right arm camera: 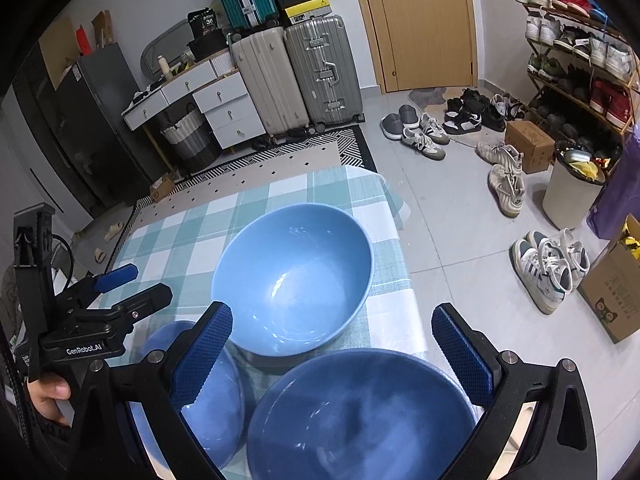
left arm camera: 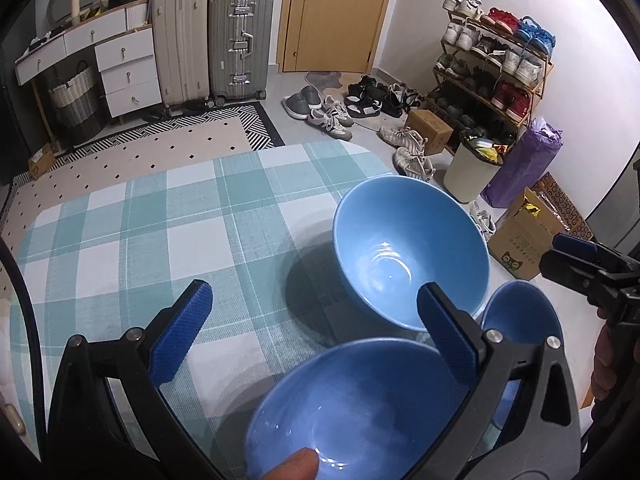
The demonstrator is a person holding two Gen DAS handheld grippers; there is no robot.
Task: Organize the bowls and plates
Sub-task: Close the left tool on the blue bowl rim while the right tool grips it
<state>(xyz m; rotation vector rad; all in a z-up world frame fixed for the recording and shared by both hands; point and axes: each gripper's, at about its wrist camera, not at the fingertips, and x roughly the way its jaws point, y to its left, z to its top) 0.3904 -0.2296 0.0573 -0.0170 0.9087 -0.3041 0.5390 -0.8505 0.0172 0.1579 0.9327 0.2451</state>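
Observation:
Three blue bowls stand on a table with a teal checked cloth (left arm camera: 140, 240). The far bowl (left arm camera: 412, 252) is upright; it also shows in the right wrist view (right arm camera: 294, 280). A near bowl (left arm camera: 352, 408) lies below my left gripper (left arm camera: 316, 332), which is open and empty above it. A third bowl (left arm camera: 520, 316) sits to the right. In the right wrist view my right gripper (right arm camera: 332, 352) is open and empty over the nearest bowl (right arm camera: 360, 420), with another bowl (right arm camera: 208, 400) to its left. The left gripper (right arm camera: 116, 280) shows there, open.
The table's right edge (right arm camera: 404, 264) drops to a grey floor with shoes (right arm camera: 552, 268), a white bin (left arm camera: 472, 172), cardboard boxes (left arm camera: 524, 240) and a shoe rack (left arm camera: 492, 76). Suitcases (left arm camera: 212, 44), drawers and a door stand at the back.

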